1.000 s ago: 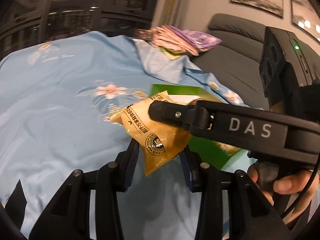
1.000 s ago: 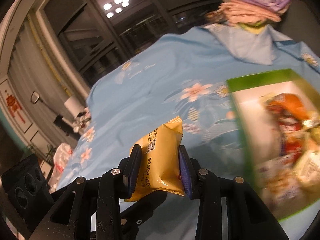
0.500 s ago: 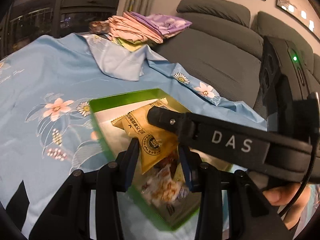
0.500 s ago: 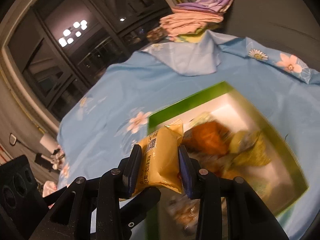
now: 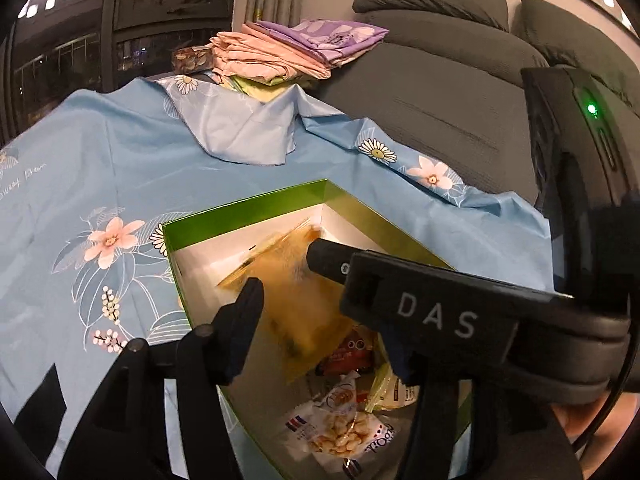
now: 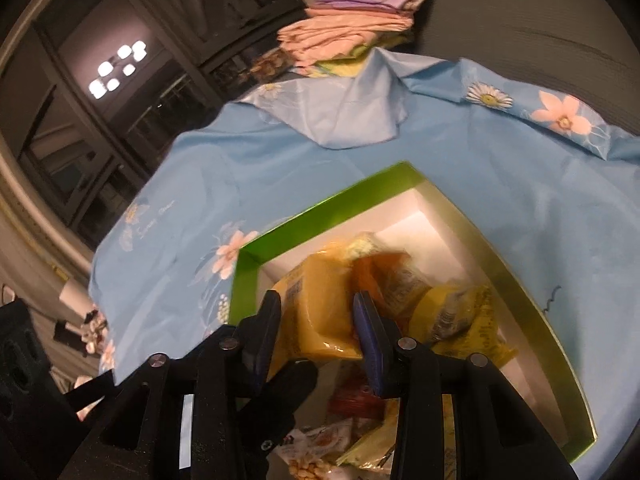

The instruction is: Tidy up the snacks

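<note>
we see left gripper (image 5: 320,312) spread, blurred yellow packet (image 5: 296,300) loose between fingers | right gripper (image 6: 318,320) clamping yellow snack pack (image 6: 316,312) | green box (image 6: 320,208) below both

Black tongs (image 6: 318,312), blue pads (image 6: 366,320), "DAS" lettering

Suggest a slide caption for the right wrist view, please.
Right hand-held gripper holds a yellow packet over the green box of snacks on a blue floral cloth.

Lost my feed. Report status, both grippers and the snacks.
Left gripper open, blurred yellow packet between the jaws. Right gripper shut on yellow snack pack, over green box. Nothing in the way.
</note>
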